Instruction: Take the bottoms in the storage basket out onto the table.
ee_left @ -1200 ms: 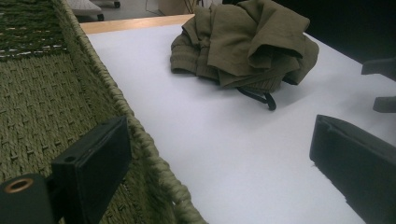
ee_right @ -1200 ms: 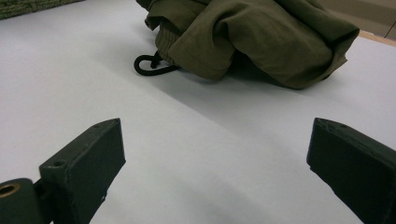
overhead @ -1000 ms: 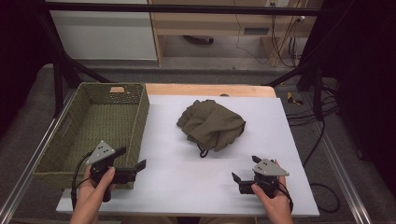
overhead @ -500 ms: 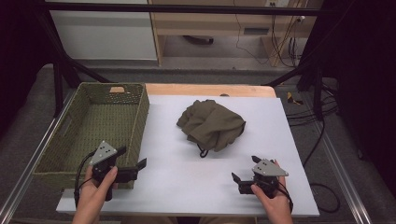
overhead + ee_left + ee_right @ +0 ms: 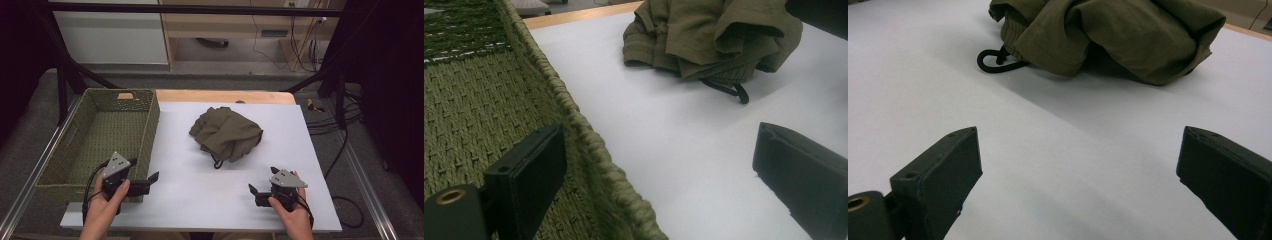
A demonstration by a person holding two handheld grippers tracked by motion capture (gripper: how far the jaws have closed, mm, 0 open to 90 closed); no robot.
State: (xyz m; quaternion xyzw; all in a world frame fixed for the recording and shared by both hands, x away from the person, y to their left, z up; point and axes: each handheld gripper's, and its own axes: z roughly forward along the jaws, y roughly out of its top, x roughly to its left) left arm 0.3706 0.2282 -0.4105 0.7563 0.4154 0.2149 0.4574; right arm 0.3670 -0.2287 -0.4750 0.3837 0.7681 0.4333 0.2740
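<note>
A crumpled olive garment (image 5: 227,132) lies in the middle of the white table top, with a black drawstring loop (image 5: 216,162) at its near edge. My left gripper (image 5: 145,172) is open at the front left. One jaw is over the woven basket's wall (image 5: 589,150) and the other over the table, with nothing between them. My right gripper (image 5: 262,180) is open low over the table at the front right. It faces the garment (image 5: 1118,30) and the cord (image 5: 995,60), well short of both. From the left gripper (image 5: 659,145), the garment (image 5: 714,35) lies farther off.
An olive woven basket (image 5: 150,125) with nothing in it stands along the table's left side. Bare white surface (image 5: 200,190) separates the grippers from the garment. A wooden strip (image 5: 225,96) runs along the far edge. Cables (image 5: 330,125) hang off to the right.
</note>
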